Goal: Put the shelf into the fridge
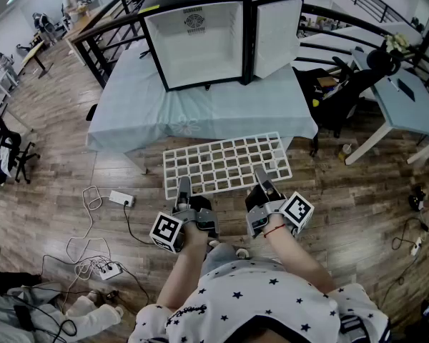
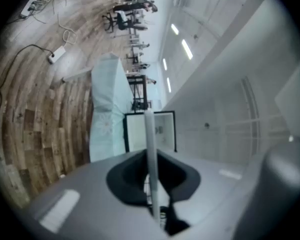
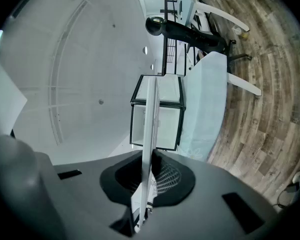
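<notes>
- White wire shelf (image 1: 227, 164) hangs level in the air, just short of the table (image 1: 129, 116).
- Left gripper (image 1: 184, 186) and right gripper (image 1: 261, 176) each have their jaws clamped on its near edge.
- Carry step, I'd say: the fridge (image 1: 196, 41) stands open ahead, so next comes a level push forward into the cavity.

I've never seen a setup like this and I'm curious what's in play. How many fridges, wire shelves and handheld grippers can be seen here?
fridge, door open: 1
shelf, white wire: 1
grippers: 2, the left gripper and the right gripper, each clamped on the shelf's near edge
Total: 4
</notes>
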